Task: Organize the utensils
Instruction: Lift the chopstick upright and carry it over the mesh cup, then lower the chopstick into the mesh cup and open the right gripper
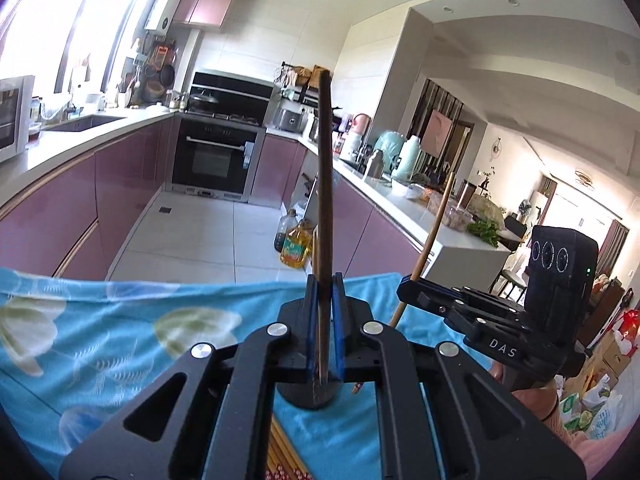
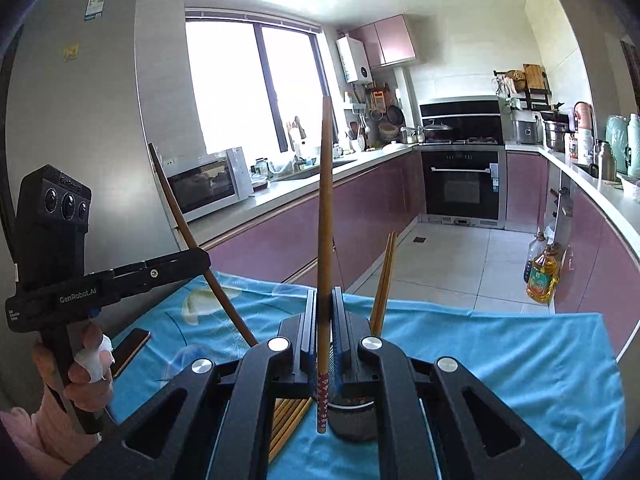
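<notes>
My left gripper (image 1: 325, 280) is shut on a dark brown chopstick (image 1: 325, 168) that stands almost upright between its pads. Off to the right, the right gripper (image 1: 408, 284) holds a pale wooden chopstick (image 1: 434, 232). In the right wrist view my right gripper (image 2: 326, 294) is shut on that light brown chopstick (image 2: 325, 200), whose lower end has a red pattern. The left gripper (image 2: 202, 258) is at the left with the dark chopstick (image 2: 180, 220). A dark round holder (image 2: 352, 420) sits under the jaws, with two chopsticks (image 2: 384, 280) sticking out. Several more chopsticks (image 2: 288, 424) lie on the cloth.
A blue flowered cloth (image 2: 500, 360) covers the table. A flat phone-like object (image 2: 130, 350) lies on it at the left. A steel fridge (image 2: 80, 120) stands close on the left. Oil bottles (image 2: 540, 276) stand on the kitchen floor, with pink cabinets and an oven (image 2: 460, 184) beyond.
</notes>
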Demonstrator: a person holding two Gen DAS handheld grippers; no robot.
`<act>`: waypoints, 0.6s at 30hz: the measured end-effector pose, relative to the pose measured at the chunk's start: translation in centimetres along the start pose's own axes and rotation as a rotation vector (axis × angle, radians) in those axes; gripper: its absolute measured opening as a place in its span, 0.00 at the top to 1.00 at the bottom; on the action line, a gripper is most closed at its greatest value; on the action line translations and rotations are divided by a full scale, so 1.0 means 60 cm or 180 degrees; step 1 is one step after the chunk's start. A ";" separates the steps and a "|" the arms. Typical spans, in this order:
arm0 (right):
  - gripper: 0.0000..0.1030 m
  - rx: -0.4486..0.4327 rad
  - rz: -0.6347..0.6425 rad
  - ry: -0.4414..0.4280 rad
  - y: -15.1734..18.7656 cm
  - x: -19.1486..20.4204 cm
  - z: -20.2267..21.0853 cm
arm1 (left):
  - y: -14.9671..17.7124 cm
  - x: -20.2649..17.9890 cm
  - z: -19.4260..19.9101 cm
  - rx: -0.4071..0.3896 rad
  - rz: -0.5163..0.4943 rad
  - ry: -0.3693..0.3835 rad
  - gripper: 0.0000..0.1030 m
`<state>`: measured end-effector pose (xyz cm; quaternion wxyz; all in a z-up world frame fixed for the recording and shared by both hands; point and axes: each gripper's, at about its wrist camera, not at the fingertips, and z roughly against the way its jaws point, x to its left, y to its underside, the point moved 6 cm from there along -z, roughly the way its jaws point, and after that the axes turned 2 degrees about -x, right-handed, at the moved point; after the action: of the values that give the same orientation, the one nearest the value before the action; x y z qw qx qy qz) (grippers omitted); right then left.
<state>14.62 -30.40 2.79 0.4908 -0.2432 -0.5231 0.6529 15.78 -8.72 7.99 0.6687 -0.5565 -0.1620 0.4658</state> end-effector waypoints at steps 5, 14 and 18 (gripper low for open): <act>0.94 -0.0033 -0.0012 0.0067 -0.014 -0.014 -0.020 | -0.026 -0.010 -0.026 0.0005 -0.0086 -0.0022 0.93; 0.94 0.0048 -0.0112 0.0136 -0.001 -0.035 -0.052 | 0.033 0.003 -0.110 0.0511 -0.0201 -0.0184 0.93; 0.94 -0.0027 -0.0167 0.0117 -0.012 -0.036 -0.045 | 0.050 0.018 -0.132 0.0618 -0.0188 -0.0204 0.93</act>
<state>18.02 -31.12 2.15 0.5163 -0.2435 -0.5230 0.6329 20.82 -12.72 2.38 0.7273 -0.4689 -0.1537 0.4769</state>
